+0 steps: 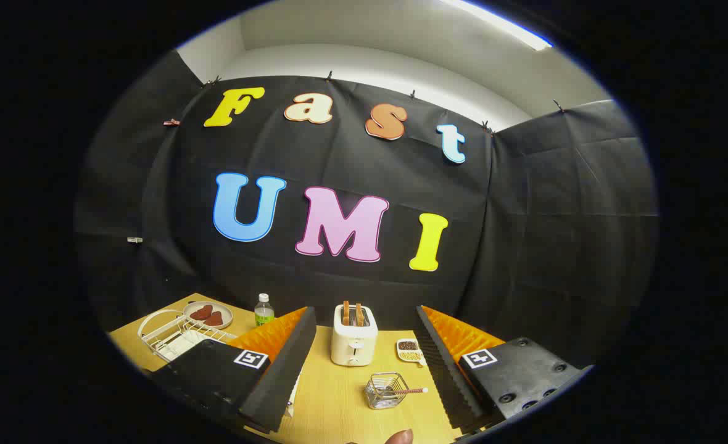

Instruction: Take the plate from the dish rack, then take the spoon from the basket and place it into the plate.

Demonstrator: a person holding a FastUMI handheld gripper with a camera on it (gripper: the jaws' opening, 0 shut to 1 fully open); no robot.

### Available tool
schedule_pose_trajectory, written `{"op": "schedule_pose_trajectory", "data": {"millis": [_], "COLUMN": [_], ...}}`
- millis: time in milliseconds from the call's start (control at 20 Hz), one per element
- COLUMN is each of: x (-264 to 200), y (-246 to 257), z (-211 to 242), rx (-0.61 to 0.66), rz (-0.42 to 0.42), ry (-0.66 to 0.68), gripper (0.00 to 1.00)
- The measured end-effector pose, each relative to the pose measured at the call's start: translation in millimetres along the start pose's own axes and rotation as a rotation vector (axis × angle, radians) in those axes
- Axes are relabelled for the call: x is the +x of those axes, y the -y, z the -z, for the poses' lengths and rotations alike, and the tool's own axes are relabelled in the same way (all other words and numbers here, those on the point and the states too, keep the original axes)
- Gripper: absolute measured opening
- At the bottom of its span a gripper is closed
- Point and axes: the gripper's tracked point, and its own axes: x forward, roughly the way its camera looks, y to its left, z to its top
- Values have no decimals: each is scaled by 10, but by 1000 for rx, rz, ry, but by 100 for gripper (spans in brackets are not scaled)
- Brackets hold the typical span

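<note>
Fingertip [399,436] of a person shows at the near rim of the tabletop [333,394], between my two fingers. My tongs [364,370] stand wide apart, holding nothing, raised above the wood.

Basket [385,390]: small wire one, just ahead, between the fingers and nearer the right one. Spoon [408,391] lies in it, handle poking out toward the right finger.

Toaster [354,335] beyond the basket, two slices standing up in its slots. Small dish [409,350] of grains or seeds just right of the toaster, close to the right finger.

Rack [176,336]: white wire, off to the left beyond the left finger, partly hidden by it. I cannot tell whether a plate sits in it. Behind the rack, a round plate [208,315] lies flat with two dark red pieces on it. Bottle [264,310] with a green label stands between that plate and the left finger.
</note>
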Motion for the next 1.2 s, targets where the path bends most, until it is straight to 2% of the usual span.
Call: {"op": "schedule_pose_trajectory", "data": {"millis": [400,750,1000,1100,1200], "x": [-68,-21,-45,-20,39], "y": [-25,118,41,55,20], "z": [8,-8,-96,-195,-34], "rx": [-6,10,-4,-4,-24], "rz": [-10,20,-2,17,42], "ry": [3,23,38,72,22], "gripper": [98,98,98,97,98]}}
